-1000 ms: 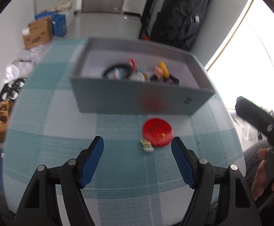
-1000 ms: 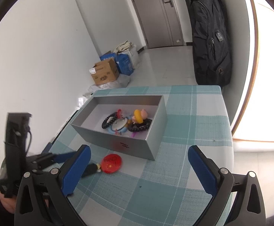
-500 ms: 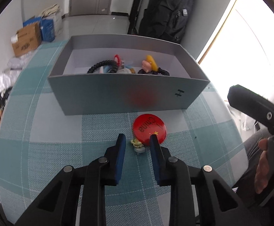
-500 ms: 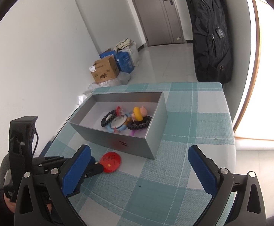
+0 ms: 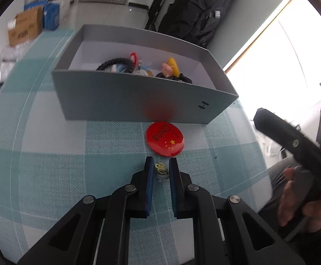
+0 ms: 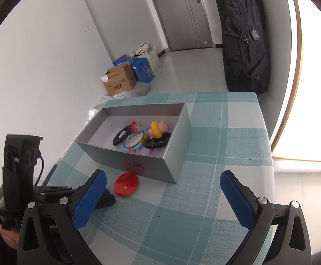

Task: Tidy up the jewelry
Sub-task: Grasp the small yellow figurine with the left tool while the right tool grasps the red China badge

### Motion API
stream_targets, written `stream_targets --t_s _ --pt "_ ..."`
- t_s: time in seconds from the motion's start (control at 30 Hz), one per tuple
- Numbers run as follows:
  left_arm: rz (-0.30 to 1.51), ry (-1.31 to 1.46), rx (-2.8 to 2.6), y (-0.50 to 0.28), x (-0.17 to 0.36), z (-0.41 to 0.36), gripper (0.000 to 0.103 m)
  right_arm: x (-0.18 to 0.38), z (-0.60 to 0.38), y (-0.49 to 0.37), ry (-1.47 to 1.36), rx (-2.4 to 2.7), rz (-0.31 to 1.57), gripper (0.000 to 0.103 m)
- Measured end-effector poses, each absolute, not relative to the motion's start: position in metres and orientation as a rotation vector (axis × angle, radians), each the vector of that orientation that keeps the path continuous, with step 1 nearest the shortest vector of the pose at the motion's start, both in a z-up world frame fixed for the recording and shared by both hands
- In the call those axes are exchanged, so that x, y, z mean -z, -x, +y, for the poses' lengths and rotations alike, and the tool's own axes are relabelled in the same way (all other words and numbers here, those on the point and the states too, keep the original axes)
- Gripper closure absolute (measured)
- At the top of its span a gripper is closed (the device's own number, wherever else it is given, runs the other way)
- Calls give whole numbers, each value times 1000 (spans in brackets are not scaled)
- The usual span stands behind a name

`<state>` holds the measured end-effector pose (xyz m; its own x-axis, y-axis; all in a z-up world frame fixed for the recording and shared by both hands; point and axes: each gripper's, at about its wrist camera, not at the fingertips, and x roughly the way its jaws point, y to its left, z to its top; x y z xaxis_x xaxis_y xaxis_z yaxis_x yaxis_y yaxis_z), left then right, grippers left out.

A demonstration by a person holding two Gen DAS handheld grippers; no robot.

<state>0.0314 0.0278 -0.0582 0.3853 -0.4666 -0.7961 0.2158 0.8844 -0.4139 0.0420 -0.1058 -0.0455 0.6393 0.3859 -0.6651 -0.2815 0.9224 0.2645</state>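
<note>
Pinching one small pale-green trinket (image 5: 161, 169) at lower centre, the left hand-held gripper (image 5: 161, 172) rests on the desk (image 5: 50, 176); one red round badge (image 5: 165, 141) lies just above, below one grey box (image 5: 138, 101). The right hand-held gripper (image 6: 162, 198) hangs spread wide.

Things around the room that I can see

I see a surface (image 6: 226, 121) with a blue-green and white checked cloth. On the floor by the white wall sit a brown cardboard box (image 6: 119, 82) and a blue box (image 6: 143, 69) just beside it, with a bag (image 6: 145, 50) behind. A black backpack (image 6: 244, 37) hangs near the grey door (image 6: 178, 13).
</note>
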Motion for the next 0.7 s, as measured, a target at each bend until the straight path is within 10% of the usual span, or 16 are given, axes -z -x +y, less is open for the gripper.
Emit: stream_targets --t_s 0.7 --pt "798 511 435 -23 -8 86 94 78 -57 -43 -38 -453 910 4"
